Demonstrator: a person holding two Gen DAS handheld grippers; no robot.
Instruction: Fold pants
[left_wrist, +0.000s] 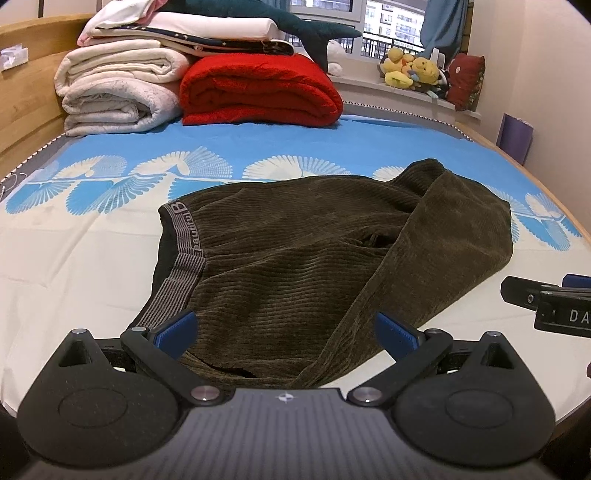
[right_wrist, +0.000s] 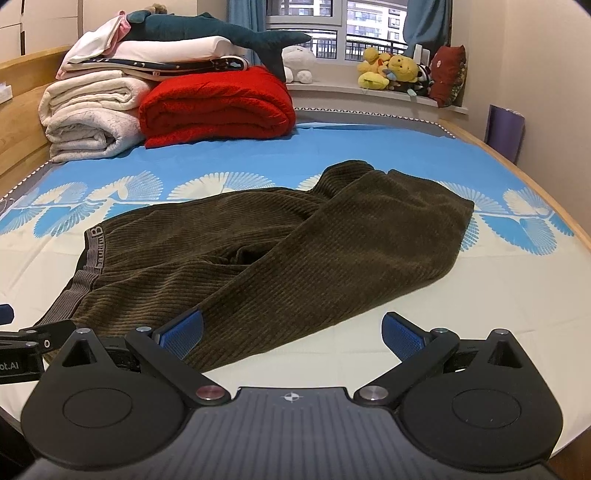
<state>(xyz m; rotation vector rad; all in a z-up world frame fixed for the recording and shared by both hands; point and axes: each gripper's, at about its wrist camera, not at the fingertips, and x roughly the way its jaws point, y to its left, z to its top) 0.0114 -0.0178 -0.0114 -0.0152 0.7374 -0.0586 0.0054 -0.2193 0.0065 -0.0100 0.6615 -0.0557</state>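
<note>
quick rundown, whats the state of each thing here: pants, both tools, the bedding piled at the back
corduroy pants: lying loose on the bed, one leg crossed over, not neatly folded
left tool: open, over the near edge of the pants, gripping nothing
right tool: open, gripping nothing
red blanket: folded
white blankets: folded and stacked
plush shark: lying on top of the stack

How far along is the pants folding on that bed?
Barely begun. The brown corduroy pants lie rumpled on the bed sheet, one leg thrown loosely over the other, with no neat fold showing. Nothing is in hand: the left gripper and right gripper both hover at the near edge, jaws open. Smoothing and all folding remain.
</note>
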